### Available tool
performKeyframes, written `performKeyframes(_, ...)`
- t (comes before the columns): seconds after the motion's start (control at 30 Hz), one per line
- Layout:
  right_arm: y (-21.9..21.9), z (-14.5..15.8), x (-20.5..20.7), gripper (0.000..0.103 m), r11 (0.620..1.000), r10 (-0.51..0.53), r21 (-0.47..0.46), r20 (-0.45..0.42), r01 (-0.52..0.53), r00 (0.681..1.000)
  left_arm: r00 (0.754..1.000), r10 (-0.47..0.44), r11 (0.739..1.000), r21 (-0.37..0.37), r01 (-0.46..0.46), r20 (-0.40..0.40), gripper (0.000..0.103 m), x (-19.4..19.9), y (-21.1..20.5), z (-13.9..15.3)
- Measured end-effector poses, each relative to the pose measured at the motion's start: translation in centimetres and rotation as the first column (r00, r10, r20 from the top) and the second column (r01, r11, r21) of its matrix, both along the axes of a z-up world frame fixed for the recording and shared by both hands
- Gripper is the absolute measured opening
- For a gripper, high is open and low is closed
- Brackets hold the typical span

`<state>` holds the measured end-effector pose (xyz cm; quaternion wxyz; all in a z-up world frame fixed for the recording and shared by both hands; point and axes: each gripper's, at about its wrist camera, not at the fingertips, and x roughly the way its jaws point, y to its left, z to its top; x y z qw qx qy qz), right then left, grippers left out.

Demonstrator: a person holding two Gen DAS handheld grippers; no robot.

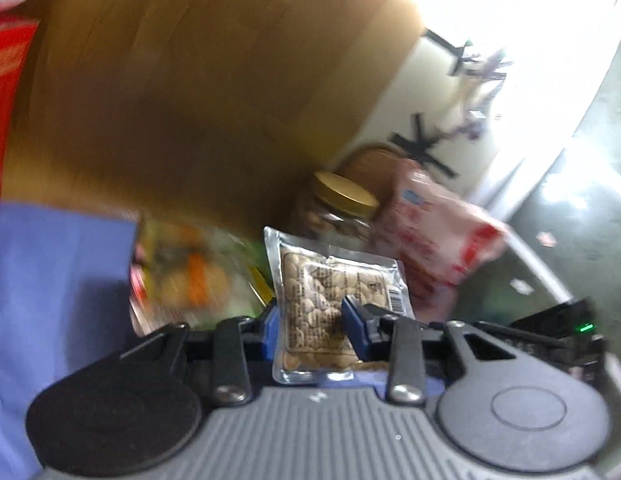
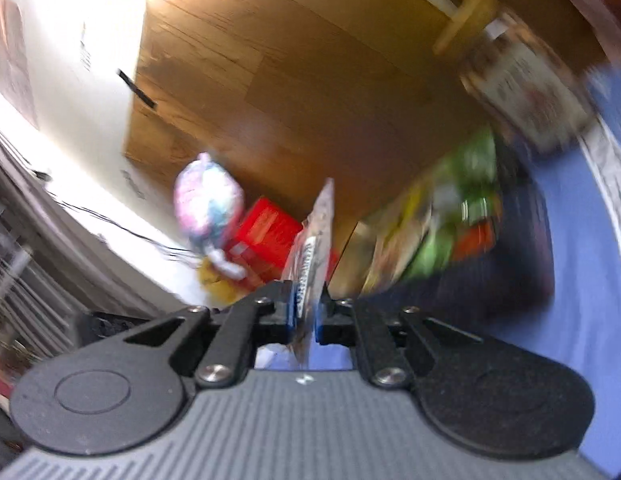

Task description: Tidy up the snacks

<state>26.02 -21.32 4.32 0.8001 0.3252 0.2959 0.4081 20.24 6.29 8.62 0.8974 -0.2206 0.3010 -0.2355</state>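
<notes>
My left gripper point(image 1: 310, 326) is shut on a clear vacuum pack of nuts point(image 1: 330, 280), held upright between the blue pads over the wooden table. In the right wrist view my right gripper point(image 2: 304, 316) is shut on a thin clear packet point(image 2: 316, 240) seen edge-on, standing up between the pads. Behind the nut pack stand a jar with a gold lid point(image 1: 338, 210) and a pink and red bag point(image 1: 442, 236). A blurred pile of colourful snack bags point(image 1: 182, 268) lies to its left.
A blue cloth point(image 1: 50, 300) covers the near left of the table; the same blue cloth point(image 2: 582, 280) runs along the right. A red box point(image 2: 266, 236) and a pastel bag point(image 2: 208, 204) sit far left. A jar point(image 2: 518, 68), green snack bags point(image 2: 454, 216), wooden tabletop point(image 1: 170, 80).
</notes>
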Motion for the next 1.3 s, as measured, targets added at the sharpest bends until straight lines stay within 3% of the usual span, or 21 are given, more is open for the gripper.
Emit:
performKeyframes(0.07, 1.5, 0.9, 2.2, 0.028, 0.989, -0.029, -0.141, 0.047, 0.036, 0.998, 0.999, 0.031, 0.998, 0.059, -0.029, -0.028, 0.032, 2.5, -0.7, -0.8)
performKeyframes(0.13, 3.6, 1.5, 3.4, 0.057, 0.921, -0.085, -0.366, 0.139, 0.131, 0.987, 0.997, 0.06, 0.992, 0.119, -0.053, -0.054, 0.032, 4.0, -1.3, -1.8)
performKeyframes(0.2, 5.3, 1.7, 3.3, 0.057, 0.808, -0.12, -0.534, 0.267, 0.251, 0.956, 0.996, 0.059, 0.99, 0.131, -0.049, -0.07, 0.032, 4.5, -1.5, -2.6)
performKeyframes(0.23, 5.6, 1.8, 3.0, 0.056, 0.776, -0.115, -0.564, 0.315, 0.283, 0.942, 0.996, 0.054, 0.991, 0.126, -0.045, -0.069, 0.032, 4.3, -1.5, -2.7)
performKeyframes(0.3, 5.2, 2.0, 1.4, 0.056, 0.755, -0.141, -0.547, 0.402, 0.361, 0.905, 0.998, 0.052, 0.989, 0.14, -0.046, -0.047, 0.032, 3.8, -1.6, -2.8)
performKeyframes(0.4, 3.6, 1.8, -0.5, 0.056, 0.77, -0.174, -0.496, 0.443, 0.402, 0.879, 0.998, 0.053, 0.986, 0.157, -0.049, -0.025, 0.032, 2.9, -2.0, -2.4)
performKeyframes(0.53, 1.4, 0.7, -2.7, 0.056, 0.82, -0.242, -0.408, 0.389, 0.401, 0.889, 0.998, 0.065, 0.978, 0.195, -0.069, 0.026, 0.032, 0.8, -2.5, -1.0)
performKeyframes(0.67, 1.3, -0.5, -5.6, 0.056, 0.844, -0.273, -0.362, 0.346, 0.396, 0.898, 0.995, 0.072, 0.963, 0.254, -0.089, 0.075, 0.037, -2.9, -3.5, 0.4)
performKeyframes(0.77, 1.0, -1.3, -8.1, 0.056, 0.858, -0.283, -0.34, 0.313, 0.385, 0.907, 0.992, 0.075, 0.943, 0.317, -0.104, 0.102, 0.051, -6.1, -4.6, 0.7)
performKeyframes(0.97, 0.7, -2.1, -13.1, 0.057, 0.864, -0.335, -0.292, 0.273, 0.41, 0.902, 0.991, 0.095, 0.92, 0.372, -0.122, 0.091, 0.065, -11.4, -5.9, 0.1)
performKeyframes(1.03, 0.7, -2.0, -14.6, 0.07, 0.873, -0.325, -0.286, 0.265, 0.396, 0.908, 0.992, 0.103, 0.919, 0.374, -0.122, 0.07, 0.075, -12.9, -6.0, -0.5)
performKeyframes(1.1, 0.5, -1.9, -16.2, 0.077, 0.879, -0.318, -0.278, 0.266, 0.388, 0.91, 0.988, 0.136, 0.912, 0.382, -0.151, 0.066, 0.093, -14.6, -5.9, -0.8)
performKeyframes(1.17, 0.3, -1.9, -17.6, 0.084, 0.868, -0.328, -0.288, 0.277, 0.403, 0.903, 0.982, 0.177, 0.903, 0.384, -0.19, 0.07, 0.103, -16.1, -5.5, -0.9)
performKeyframes(1.23, -0.1, -2.0, -18.6, 0.1, 0.863, -0.338, -0.29, 0.277, 0.413, 0.9, 0.976, 0.208, 0.892, 0.396, -0.217, 0.065, 0.103, -17.2, -5.2, -0.9)
performKeyframes(1.3, -0.4, -2.0, -19.5, 0.103, 0.867, -0.339, -0.279, 0.276, 0.413, 0.899, 0.971, 0.233, 0.882, 0.408, -0.234, 0.052, 0.103, -18.1, -5.0, -0.9)
